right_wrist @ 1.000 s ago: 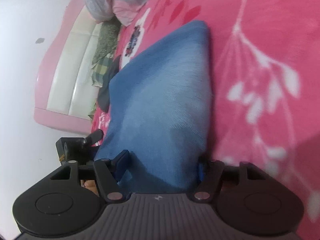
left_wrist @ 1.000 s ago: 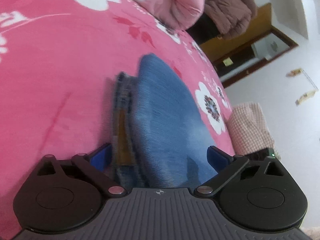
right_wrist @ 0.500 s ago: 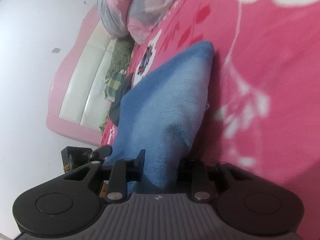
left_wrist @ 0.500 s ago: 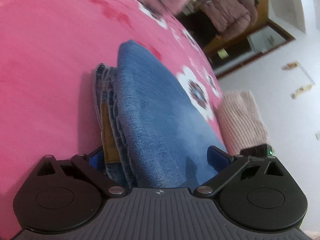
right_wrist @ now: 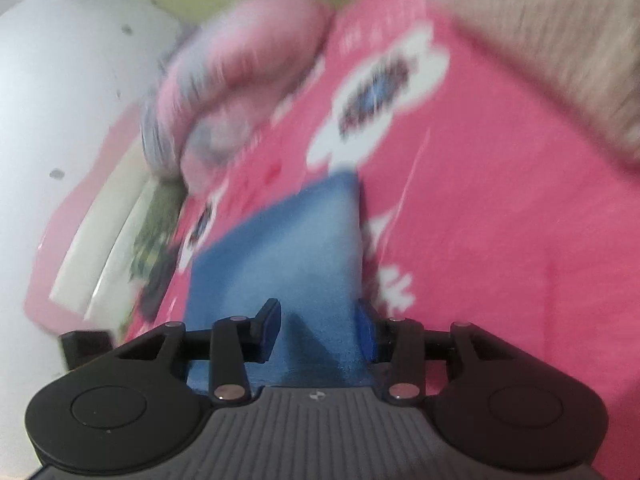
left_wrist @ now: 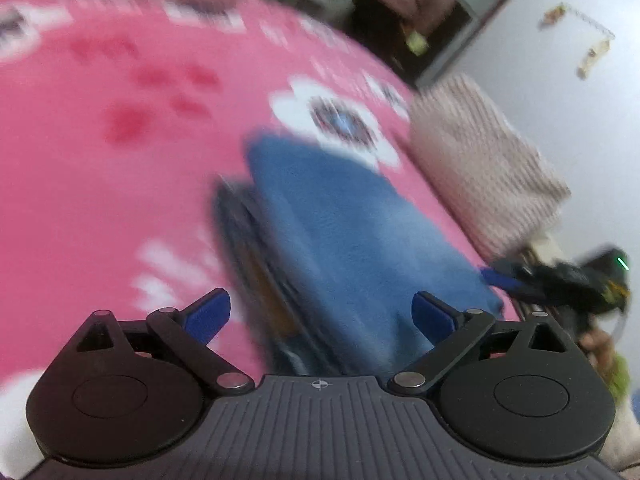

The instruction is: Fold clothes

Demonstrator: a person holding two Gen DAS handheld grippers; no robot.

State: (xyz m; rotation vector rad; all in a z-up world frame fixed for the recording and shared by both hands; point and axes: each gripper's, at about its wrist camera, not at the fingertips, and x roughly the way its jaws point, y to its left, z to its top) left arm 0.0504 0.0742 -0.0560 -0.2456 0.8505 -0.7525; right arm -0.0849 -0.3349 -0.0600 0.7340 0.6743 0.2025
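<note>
Folded jeans (left_wrist: 360, 240) lie on the pink bed (left_wrist: 100, 180) between both grippers' parted fingers (left_wrist: 208, 312), the right gripper (right_wrist: 316, 328) having just widened.

Black tongs (left_wrist: 320, 314) — blue pads (left_wrist: 208, 312), ribbed grey housing.

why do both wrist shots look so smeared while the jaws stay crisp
Left wrist view: the pink bedspread and folded jeans are streaked by motion blur. Right wrist view: the same smear, worst on the pillow. The jaws look sharp in both views.
</note>
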